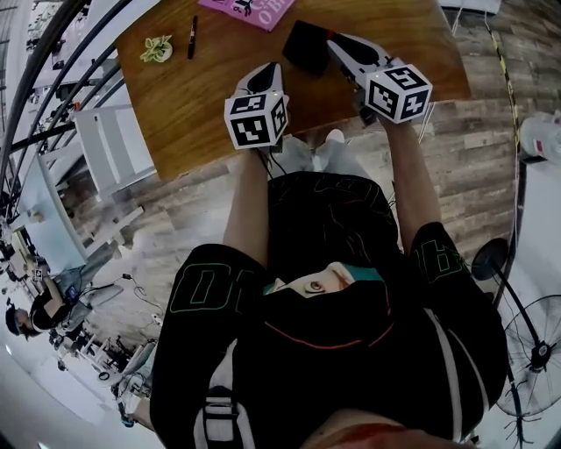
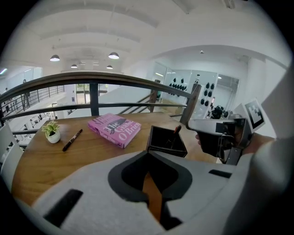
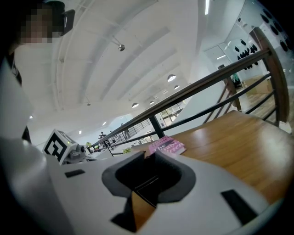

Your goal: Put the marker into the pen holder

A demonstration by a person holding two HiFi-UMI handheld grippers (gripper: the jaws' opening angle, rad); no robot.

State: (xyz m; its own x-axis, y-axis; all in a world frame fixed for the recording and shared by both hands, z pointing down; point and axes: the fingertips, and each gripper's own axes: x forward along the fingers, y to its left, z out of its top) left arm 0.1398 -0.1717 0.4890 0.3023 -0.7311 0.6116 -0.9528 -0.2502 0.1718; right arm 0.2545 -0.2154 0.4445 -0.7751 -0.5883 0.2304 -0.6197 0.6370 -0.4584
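A square black pen holder [image 1: 307, 48] [image 2: 166, 140] stands on the wooden table [image 1: 202, 105], and a red-tipped marker [image 2: 176, 132] leans inside it. A second, black marker [image 1: 192, 37] [image 2: 72, 140] lies flat on the table to the left, beside a small plant. My right gripper [image 1: 333, 39] [image 3: 148, 155] hovers at the holder's right side, its jaws slightly apart with nothing gripped. My left gripper [image 1: 266, 68] [image 2: 148, 155] hangs over the table in front of the holder, tips together and empty.
A pink book [image 1: 250, 7] [image 2: 115, 130] [image 3: 167, 145] lies behind the holder. A small potted plant [image 1: 158, 48] [image 2: 51, 132] sits at the table's left. A dark railing [image 2: 94, 80] runs behind the table. A fan [image 1: 535, 351] stands on the floor at right.
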